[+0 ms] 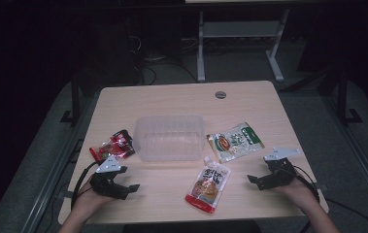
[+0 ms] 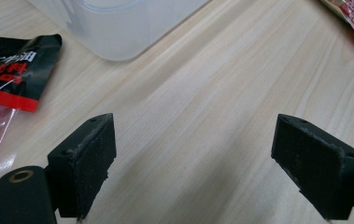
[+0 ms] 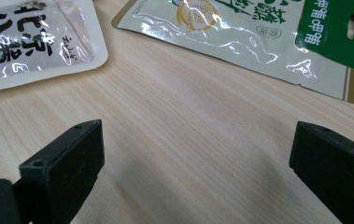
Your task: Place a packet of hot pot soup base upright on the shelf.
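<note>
Both hand-held grippers, left (image 1: 123, 187) and right (image 1: 260, 179), gape empty; I judge packing unstarted, next grabbing the spouted pouch (image 1: 209, 183) for the clear tub (image 1: 169, 137).

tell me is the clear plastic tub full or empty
Empty: in the high view the clear tub shows only its own ribbed walls and floor; all three packets lie outside it on the table.
</note>
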